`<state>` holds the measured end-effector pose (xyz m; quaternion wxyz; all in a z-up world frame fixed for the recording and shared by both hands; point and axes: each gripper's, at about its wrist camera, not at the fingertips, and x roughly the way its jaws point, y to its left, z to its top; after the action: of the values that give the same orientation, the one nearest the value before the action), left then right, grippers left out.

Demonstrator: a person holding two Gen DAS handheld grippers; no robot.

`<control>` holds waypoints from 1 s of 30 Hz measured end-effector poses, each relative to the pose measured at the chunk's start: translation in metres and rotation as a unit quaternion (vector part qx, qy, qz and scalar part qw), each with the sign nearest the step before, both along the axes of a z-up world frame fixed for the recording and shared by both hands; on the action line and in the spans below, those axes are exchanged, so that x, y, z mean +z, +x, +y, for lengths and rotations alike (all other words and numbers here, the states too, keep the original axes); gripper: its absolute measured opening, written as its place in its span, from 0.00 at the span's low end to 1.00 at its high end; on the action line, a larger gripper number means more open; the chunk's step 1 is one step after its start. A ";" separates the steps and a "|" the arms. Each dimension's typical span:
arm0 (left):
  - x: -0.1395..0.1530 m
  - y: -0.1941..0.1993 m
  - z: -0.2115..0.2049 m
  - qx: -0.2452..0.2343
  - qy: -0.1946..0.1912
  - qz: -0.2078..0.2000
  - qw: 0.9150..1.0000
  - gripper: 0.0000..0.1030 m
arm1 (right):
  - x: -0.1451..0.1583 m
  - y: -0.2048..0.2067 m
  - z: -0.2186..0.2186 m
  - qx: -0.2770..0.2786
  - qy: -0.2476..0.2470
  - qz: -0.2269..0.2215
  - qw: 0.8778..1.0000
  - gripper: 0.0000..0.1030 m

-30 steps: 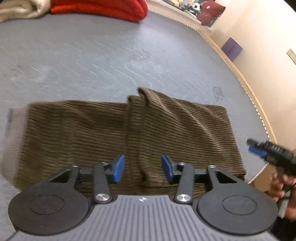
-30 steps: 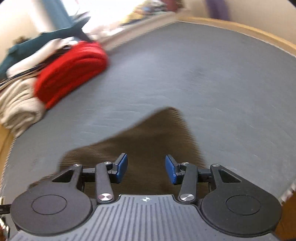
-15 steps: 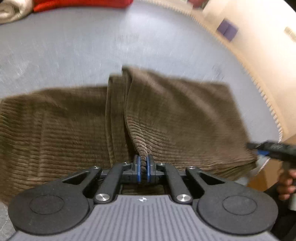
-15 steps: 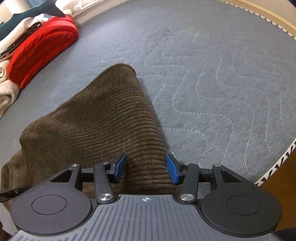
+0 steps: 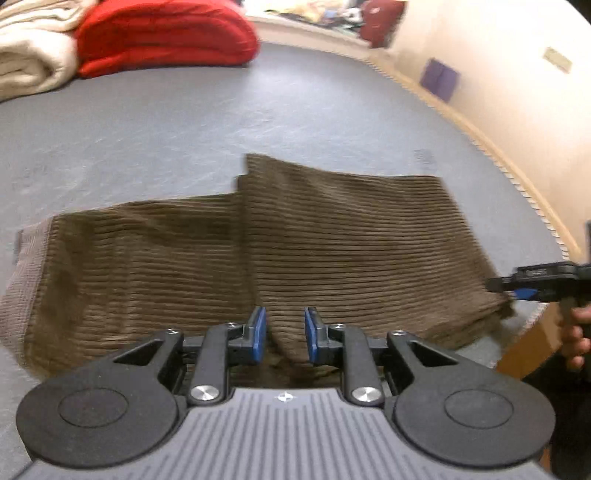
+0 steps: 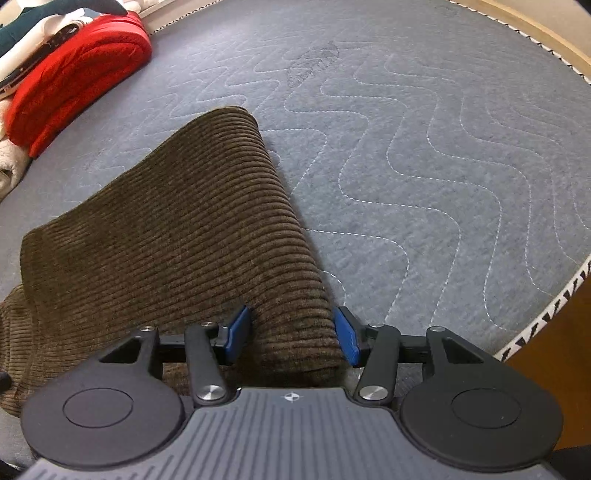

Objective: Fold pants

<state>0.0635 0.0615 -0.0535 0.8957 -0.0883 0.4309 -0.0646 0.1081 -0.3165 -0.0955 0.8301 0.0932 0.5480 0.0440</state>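
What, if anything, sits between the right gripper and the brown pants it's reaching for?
Nothing visible. The right gripper already straddles the near edge of the brown pants, with its blue pads beside the fabric. The red blanket lies far off at the mattress's back corner.

A home bedroom, judging by the grey quilted mattress [image 6: 424, 155] with wavy stitching and a zigzag-trimmed edge, set in a wooden frame. At the mattress's far end, a folded red blanket [image 5: 162, 35] beside a rolled cream blanket [image 5: 29, 62]. Beyond that end, a low ledge crowded with blurred soft toys [image 5: 347, 14]. Alongside the mattress, a cream wall with a purple patch [image 5: 439, 79].
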 end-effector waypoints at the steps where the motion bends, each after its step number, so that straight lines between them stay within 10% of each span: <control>1: -0.002 0.000 -0.008 -0.016 0.003 0.006 1.000 0.23 | 0.001 -0.002 -0.001 0.000 -0.001 0.000 1.000 0.52; 5: -0.030 0.007 -0.024 -0.049 0.083 0.059 0.994 0.38 | -0.001 -0.003 -0.006 -0.007 0.005 0.010 1.000 0.54; 12: -0.006 -0.001 -0.023 -0.038 0.060 -0.015 0.997 0.37 | 0.001 -0.006 -0.010 -0.008 0.018 0.006 1.000 0.55; 15: -0.035 0.010 -0.031 -0.063 0.085 0.062 0.992 0.45 | 0.000 -0.006 -0.009 0.000 0.014 0.006 1.000 0.55; 23: -0.016 0.002 -0.027 -0.045 0.073 0.001 0.996 0.48 | -0.002 -0.004 -0.005 0.005 0.003 0.009 1.000 0.54; 30: -0.002 -0.013 -0.050 -0.043 0.158 -0.091 0.982 0.79 | 0.001 -0.007 0.003 0.026 -0.016 -0.004 1.000 0.46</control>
<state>0.0505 0.0112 -0.0558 0.9304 0.0790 0.3556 -0.0416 0.1013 -0.3130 -0.0948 0.8322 0.0657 0.5475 0.0573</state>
